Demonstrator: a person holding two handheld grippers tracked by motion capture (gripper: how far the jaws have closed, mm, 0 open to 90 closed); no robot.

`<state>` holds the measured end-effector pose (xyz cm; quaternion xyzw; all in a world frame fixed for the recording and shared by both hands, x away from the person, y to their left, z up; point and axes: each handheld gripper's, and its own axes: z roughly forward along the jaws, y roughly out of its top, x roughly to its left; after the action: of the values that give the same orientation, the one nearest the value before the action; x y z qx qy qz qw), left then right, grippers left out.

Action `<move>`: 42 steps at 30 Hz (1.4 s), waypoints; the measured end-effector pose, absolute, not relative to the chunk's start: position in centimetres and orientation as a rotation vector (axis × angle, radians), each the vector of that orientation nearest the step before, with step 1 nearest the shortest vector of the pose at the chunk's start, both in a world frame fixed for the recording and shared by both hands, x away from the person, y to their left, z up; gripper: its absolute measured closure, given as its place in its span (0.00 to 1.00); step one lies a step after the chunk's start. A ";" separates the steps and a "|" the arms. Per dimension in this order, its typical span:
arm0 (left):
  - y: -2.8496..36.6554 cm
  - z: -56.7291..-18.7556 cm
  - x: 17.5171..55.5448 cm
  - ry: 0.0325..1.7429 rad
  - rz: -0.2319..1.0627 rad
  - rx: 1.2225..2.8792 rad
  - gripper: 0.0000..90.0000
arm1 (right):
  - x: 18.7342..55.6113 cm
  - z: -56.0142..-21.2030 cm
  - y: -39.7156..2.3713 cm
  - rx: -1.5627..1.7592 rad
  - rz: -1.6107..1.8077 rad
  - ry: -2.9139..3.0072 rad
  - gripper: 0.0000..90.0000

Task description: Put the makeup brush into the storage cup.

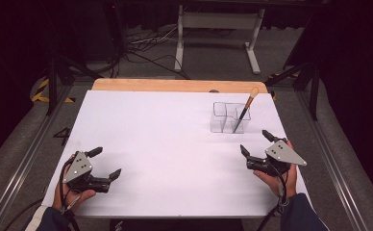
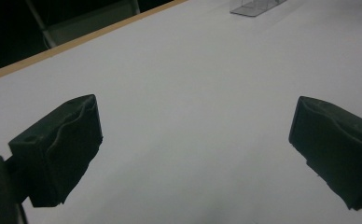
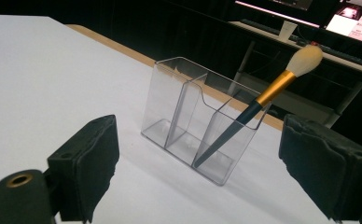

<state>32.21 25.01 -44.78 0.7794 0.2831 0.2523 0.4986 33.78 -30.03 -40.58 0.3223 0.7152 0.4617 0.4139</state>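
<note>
A white tabletop (image 1: 165,144) carries a clear three-compartment holder (image 3: 200,123) near its far right corner. A makeup brush (image 3: 263,98) leans in the holder's end compartment, bristles up. The right gripper (image 1: 254,143) faces it, jaws wide open and empty. The left gripper (image 1: 105,163) rests apart, jaws open. Best approach: close on the handle above the rim, then lift along its tilt.

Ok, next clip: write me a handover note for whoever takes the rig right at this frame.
Left hand-held gripper: open, nothing between its jaws, low over the near left of the white table.
Right hand-held gripper: open, nothing held, facing the clear organizer.
Makeup brush: leans bristles up in the organizer's end compartment; the other compartments are bare.
Done: nothing gripped.
Left: probably reaching for the brush.
</note>
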 end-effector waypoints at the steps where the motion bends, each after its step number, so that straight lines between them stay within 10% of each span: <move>1: 25.0 -44.8 32.2 0.684 0.613 1.886 0.04 | 33.7 -40.7 -30.0 0.807 1.159 1.798 0.15; 42: 23.9 -44.3 31.6 0.619 0.605 1.869 0.04 | 30.8 -43.2 -33.2 0.895 1.230 1.832 0.12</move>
<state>31.59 23.86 -44.33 0.7779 0.2576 0.2519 0.5149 30.79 -33.24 -43.21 0.3492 0.7144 0.4796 0.3711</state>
